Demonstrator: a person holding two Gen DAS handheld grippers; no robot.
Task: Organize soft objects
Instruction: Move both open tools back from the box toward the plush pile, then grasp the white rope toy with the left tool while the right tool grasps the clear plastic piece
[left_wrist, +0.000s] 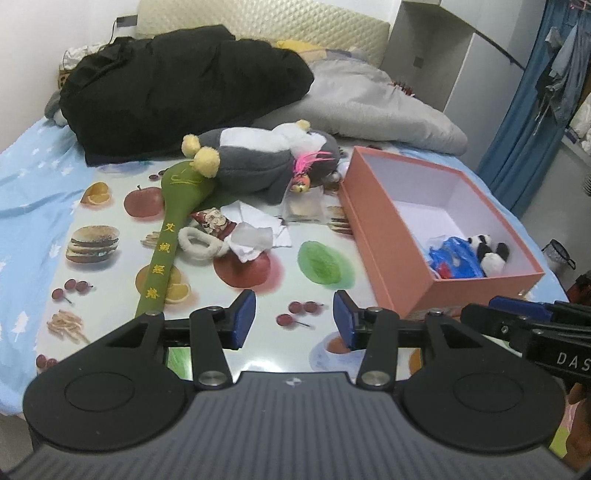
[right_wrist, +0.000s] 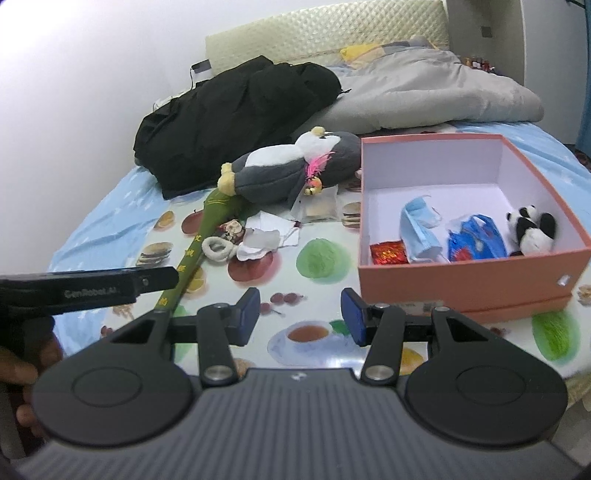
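A pink box (left_wrist: 384, 236) (right_wrist: 461, 280) stands on the right of a food-print mat; inside lie a panda plush (left_wrist: 489, 251) (right_wrist: 532, 229), a blue bag (left_wrist: 456, 260) (right_wrist: 474, 240), a face mask (right_wrist: 421, 229) and a red packet (right_wrist: 388, 253). On the mat lie a grey penguin plush (left_wrist: 266, 158) (right_wrist: 291, 166), a green stuffed mallet (left_wrist: 166, 232) (right_wrist: 201, 240), a white scrunchie (left_wrist: 197, 242) (right_wrist: 218, 249) and crumpled tissue (left_wrist: 251, 236) (right_wrist: 262, 238). My left gripper (left_wrist: 293, 319) and right gripper (right_wrist: 299, 315) are both open and empty, hovering over the mat's near edge.
A black jacket (left_wrist: 177, 85) (right_wrist: 236, 110) and grey quilt (left_wrist: 369, 99) (right_wrist: 436, 92) lie at the back of the bed. A clear packet (left_wrist: 304, 206) (right_wrist: 319, 208) sits beside the box. The right gripper shows at the left view's right edge (left_wrist: 532, 325).
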